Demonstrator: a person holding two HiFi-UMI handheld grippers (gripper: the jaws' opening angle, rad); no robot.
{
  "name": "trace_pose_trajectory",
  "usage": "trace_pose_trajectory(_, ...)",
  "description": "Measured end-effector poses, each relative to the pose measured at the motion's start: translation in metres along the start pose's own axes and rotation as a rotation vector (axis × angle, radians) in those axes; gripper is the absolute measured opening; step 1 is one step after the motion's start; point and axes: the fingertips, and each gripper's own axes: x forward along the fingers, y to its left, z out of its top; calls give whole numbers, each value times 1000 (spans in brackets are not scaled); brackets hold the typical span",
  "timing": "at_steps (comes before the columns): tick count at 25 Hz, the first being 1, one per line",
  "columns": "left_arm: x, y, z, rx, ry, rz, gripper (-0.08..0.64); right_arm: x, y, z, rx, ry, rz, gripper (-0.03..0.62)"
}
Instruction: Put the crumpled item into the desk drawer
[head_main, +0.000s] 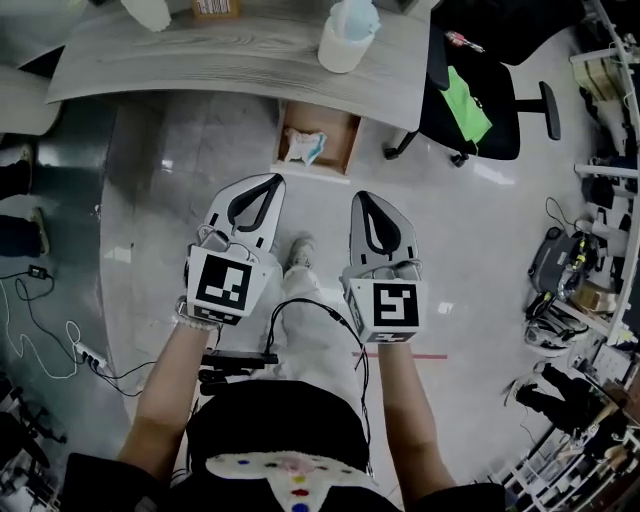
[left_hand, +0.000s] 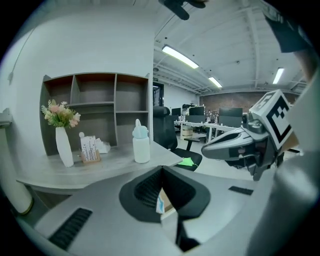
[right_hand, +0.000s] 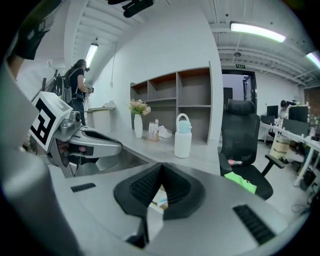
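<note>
Nearest, both claws were held out over the floor, well short of the desk. The left claw (head_main: 270, 182) and the right claw (head_main: 362, 198) each had its jaws pressed together at the tips, with nothing between them. Beyond them the drawer (head_main: 350, 135) stood pulled out from under the edge of the desk (head_main: 230, 60). The crumpled item (head_main: 301, 146), white with a touch of blue, lay inside it toward the left.

The likely trouble lay in shutting the drawer. The item looked loosely bunched, and if it rose above the drawer's wall it could snag under the desk. An off-centre push could also skew the drawer.

To the right, an office chair (head_main: 470, 100) stood near the drawer but apart from it. A white bottle (head_main: 345, 42) sat on the desk above.
</note>
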Motion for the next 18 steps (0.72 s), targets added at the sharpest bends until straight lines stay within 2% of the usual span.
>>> trace_pose_trajectory(8, -33, -4, 42, 32, -63, -4, 12, -27, 7, 43, -14, -60, -17, 5)
trace_pose_trajectory(15, -57, -6, 62, 41, -87, -7, 12, -46, 8, 73, -44, -106, -25, 5)
trace_pose_trajectory(18, -62, -8, 76, 70, -122, -18, 12, -52, 8, 86, -47, -139, -19, 5)
